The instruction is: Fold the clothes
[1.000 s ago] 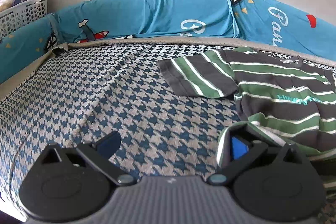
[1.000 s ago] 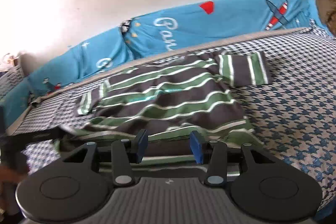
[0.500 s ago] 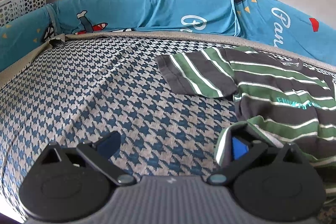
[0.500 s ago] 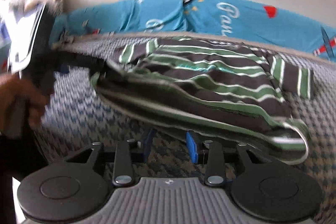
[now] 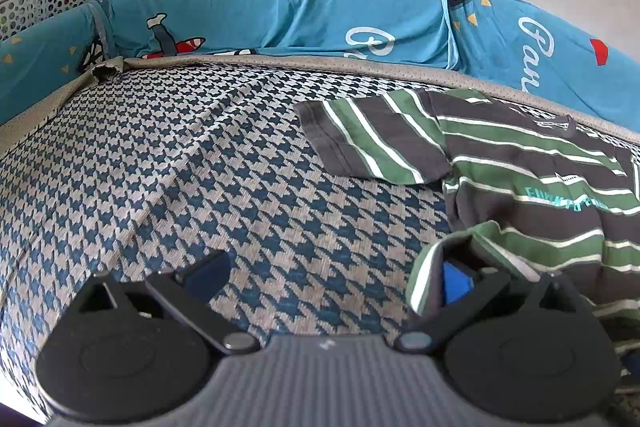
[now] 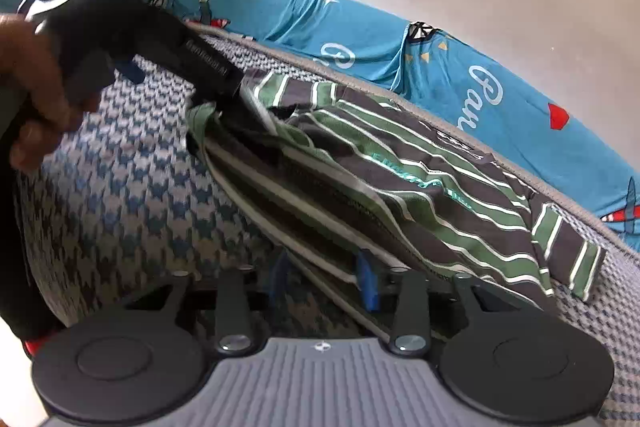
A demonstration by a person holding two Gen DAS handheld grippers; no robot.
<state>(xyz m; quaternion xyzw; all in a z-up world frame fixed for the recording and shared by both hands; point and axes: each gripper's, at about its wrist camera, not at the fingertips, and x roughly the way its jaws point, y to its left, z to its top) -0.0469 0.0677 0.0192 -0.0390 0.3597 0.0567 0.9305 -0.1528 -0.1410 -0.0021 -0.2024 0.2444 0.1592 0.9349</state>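
Striped jersey, grey with green and white bands: the T-shirt (image 5: pixel 532 167) lies on the houndstooth bed cover (image 5: pixel 200 167), just in front of the blue bumper cushion (image 5: pixel 280 11) that runs along the wall. Its collar end is the part nearest that cushion; its hem end is the part farthest from it, lifted off the cover.

Thin knit like this is light and limp. It will sag between any two held points, drape wherever it is let go, and slide easily over the woven cover, so it wants two holds well apart on the same edge, pulled gently taut before it is laid over.

The left gripper (image 5: pixel 332 275) stands with its jaws wide apart; the hem corner is draped over one finger, hooked there and not pinched. The right gripper (image 6: pixel 324 279) has just been closing its jaws, and the hem edge runs between them. The view there is blurred, so whether the pads already bite I cannot say for sure; they look to stand just off the cloth. A hand (image 6: pixel 36 95) holding the left tool shows at the side of the right wrist view.

My judgement: best holds are the two hem corners, then carry them toward the cushion to meet the shoulders. Risk is the hooked corner slipping off.
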